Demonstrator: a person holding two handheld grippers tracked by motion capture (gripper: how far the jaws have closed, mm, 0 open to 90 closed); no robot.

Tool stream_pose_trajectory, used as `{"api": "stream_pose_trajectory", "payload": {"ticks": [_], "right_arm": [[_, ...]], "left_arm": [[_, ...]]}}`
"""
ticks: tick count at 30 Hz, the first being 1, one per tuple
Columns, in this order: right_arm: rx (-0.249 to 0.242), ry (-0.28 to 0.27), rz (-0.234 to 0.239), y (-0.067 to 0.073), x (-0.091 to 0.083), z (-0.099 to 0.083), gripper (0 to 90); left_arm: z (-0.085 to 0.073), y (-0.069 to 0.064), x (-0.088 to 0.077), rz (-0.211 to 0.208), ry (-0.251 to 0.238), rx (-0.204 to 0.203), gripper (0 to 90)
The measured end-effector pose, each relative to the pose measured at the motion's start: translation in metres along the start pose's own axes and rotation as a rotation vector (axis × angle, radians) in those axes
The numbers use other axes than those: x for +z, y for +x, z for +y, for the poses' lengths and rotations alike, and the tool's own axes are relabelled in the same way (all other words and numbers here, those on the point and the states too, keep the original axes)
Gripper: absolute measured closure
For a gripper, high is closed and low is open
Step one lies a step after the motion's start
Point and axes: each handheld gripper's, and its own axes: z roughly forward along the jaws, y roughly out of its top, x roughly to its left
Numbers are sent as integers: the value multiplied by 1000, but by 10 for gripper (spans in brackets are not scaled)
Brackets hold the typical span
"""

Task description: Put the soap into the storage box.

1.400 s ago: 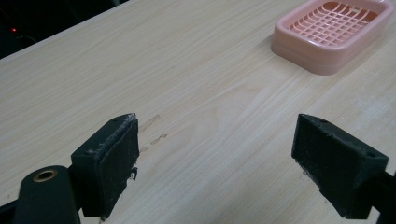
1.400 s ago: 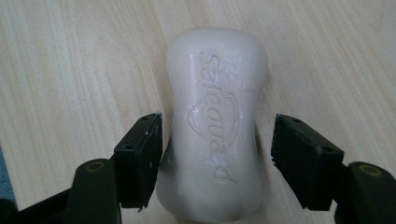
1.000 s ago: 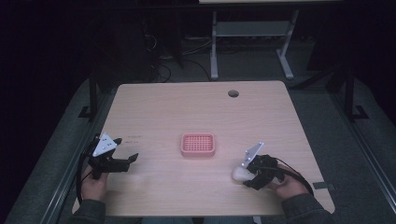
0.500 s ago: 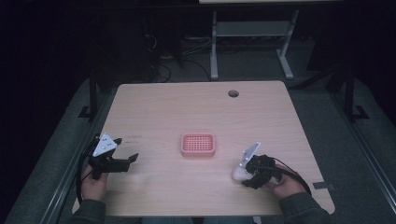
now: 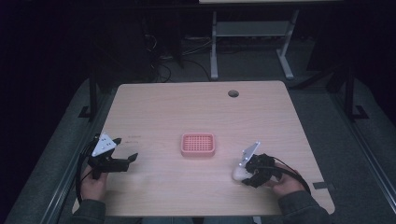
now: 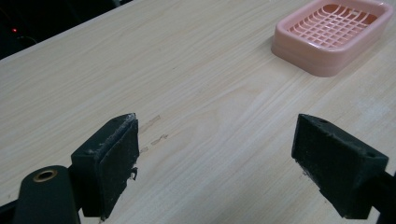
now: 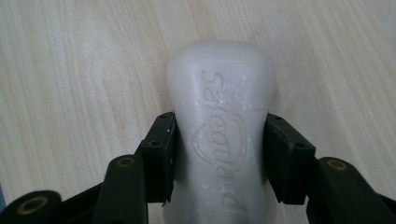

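Near the table's left edge, toward the front corner, the left claw (image 5: 130, 157) rests in a hand, released – its gripper view shows two black pads (image 6: 112, 161) standing wide apart over bare light wood table (image 5: 187, 107), with nothing between them. That same view brings out the grid floor of the one pink rectangular plastic soap dish (image 6: 334, 35), which the high view places at the table's middle (image 5: 198, 144), well apart from both claws. Toward the front right corner, the right claw (image 5: 239, 173) has just been closing and is now clenched on the one white moulded bar of soap (image 7: 219, 121); its gripper view alone gives the raised lettering on the bar and a pad pressing each side – from above the bar is a pale lump (image 5: 239, 172). One round cable hole (image 5: 233, 93) sits near the far edge.
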Motion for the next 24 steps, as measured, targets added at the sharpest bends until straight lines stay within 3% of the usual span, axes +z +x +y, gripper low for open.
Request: {"api": "stream_pose_trajectory", "payload": {"ticks": [24], "right_arm": [[-41, -73, 4, -12, -21, 30, 486]], "left_arm": [[-1, 1, -1, 4, -3, -3, 145]]}}
